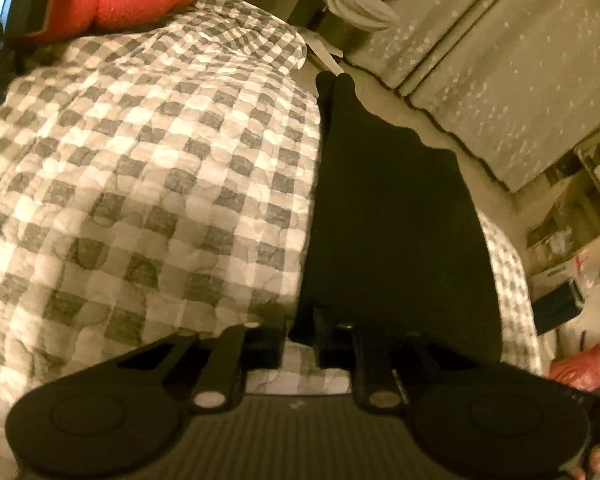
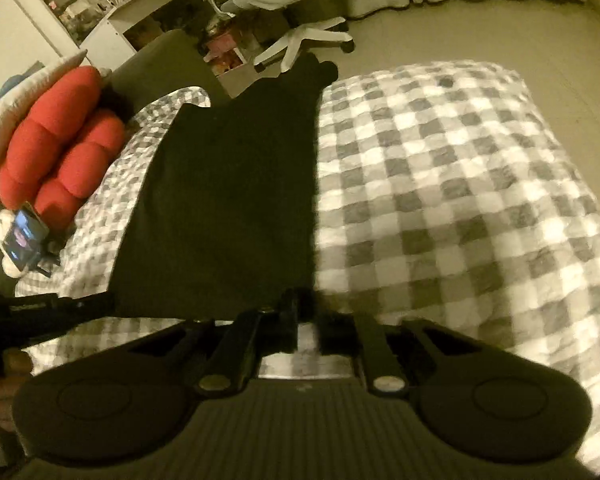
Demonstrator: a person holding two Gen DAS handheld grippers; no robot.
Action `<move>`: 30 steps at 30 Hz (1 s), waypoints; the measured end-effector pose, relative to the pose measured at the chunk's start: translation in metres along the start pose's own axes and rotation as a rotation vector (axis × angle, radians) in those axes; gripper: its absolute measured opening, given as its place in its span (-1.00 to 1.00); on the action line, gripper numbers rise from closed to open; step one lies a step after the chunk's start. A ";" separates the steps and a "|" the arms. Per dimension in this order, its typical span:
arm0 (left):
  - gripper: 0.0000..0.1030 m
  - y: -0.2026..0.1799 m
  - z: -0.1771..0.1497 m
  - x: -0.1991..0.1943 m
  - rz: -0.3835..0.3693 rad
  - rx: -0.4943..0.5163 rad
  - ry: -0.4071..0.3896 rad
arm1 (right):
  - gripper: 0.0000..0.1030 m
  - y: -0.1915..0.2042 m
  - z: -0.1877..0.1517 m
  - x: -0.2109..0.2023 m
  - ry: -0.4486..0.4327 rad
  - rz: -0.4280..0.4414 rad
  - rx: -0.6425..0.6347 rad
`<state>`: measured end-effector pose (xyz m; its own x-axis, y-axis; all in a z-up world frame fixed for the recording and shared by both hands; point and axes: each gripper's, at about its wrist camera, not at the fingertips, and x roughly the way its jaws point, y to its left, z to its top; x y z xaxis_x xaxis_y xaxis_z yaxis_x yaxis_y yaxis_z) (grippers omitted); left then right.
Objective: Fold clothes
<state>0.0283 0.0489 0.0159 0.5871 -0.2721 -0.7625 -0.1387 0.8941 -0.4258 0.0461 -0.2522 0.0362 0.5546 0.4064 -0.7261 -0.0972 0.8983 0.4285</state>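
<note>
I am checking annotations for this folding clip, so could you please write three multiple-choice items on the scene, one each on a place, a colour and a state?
1. Where does the long black garment lie?
A. on the grey-and-white checked quilt
B. on the floor
C. on the white swivel chair

2. What colour is the puffy cushion at the bed's edge?
A. blue
B. red
C. green

3. How is the right gripper?
A. wide open
B. shut on the garment's near edge
C. holding a cushion

Answers: 1 A, black cloth stretches across the checks; 2 B, its lobes are plainly red; 3 B, its fingers meet at the hem.
</note>
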 end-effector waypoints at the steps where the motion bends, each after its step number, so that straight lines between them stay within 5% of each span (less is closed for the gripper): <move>1: -0.79 0.000 0.000 -0.001 0.001 0.005 0.003 | -0.82 0.000 0.000 -0.001 -0.003 -0.006 -0.001; 8: -0.76 0.007 0.001 -0.015 0.021 -0.047 0.033 | -0.67 -0.003 -0.002 -0.009 -0.019 -0.057 0.025; 12: -0.34 0.015 -0.003 -0.021 -0.065 -0.153 0.070 | -0.61 -0.016 -0.003 -0.014 -0.004 0.060 0.148; 14: -0.14 0.014 -0.004 -0.019 -0.072 -0.159 0.070 | -0.17 -0.021 -0.004 -0.011 0.009 0.116 0.214; 19: 0.15 0.020 0.000 -0.009 -0.141 -0.247 0.081 | -0.14 -0.029 -0.001 -0.003 0.013 0.162 0.319; 28: 0.04 0.006 0.002 0.000 -0.134 -0.185 0.039 | -0.14 -0.017 -0.001 0.000 0.001 0.157 0.294; 30: -0.06 0.002 0.002 0.001 -0.120 -0.154 0.032 | -0.32 -0.020 -0.001 0.002 -0.008 0.153 0.298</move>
<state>0.0306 0.0509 0.0155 0.5814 -0.3867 -0.7158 -0.1915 0.7901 -0.5823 0.0487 -0.2689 0.0254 0.5584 0.5304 -0.6378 0.0652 0.7384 0.6712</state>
